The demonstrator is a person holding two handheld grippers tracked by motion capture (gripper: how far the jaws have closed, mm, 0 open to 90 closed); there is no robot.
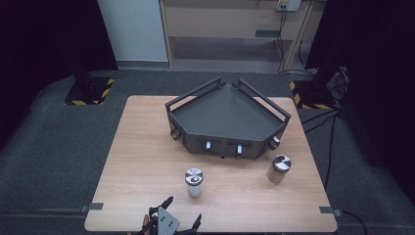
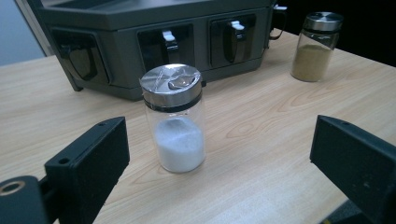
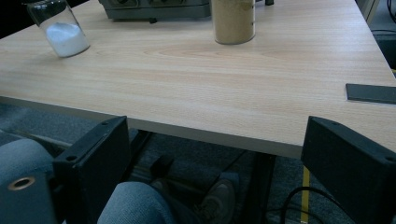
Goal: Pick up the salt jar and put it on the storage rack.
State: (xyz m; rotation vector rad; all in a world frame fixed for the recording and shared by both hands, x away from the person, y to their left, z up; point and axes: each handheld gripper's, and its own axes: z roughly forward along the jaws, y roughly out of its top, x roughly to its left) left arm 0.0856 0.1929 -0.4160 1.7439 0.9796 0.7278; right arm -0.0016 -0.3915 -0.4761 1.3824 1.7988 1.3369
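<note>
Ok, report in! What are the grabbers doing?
Left gripper open, lined up on salt jar. Right gripper open, below table edge. Path clear.

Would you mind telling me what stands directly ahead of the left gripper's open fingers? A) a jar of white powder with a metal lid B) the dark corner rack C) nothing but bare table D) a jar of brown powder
A: in the left gripper view the jar of white powder stands upright on the table ahead of the left gripper, untouched, while the jar of brown powder stands farther off.
</note>
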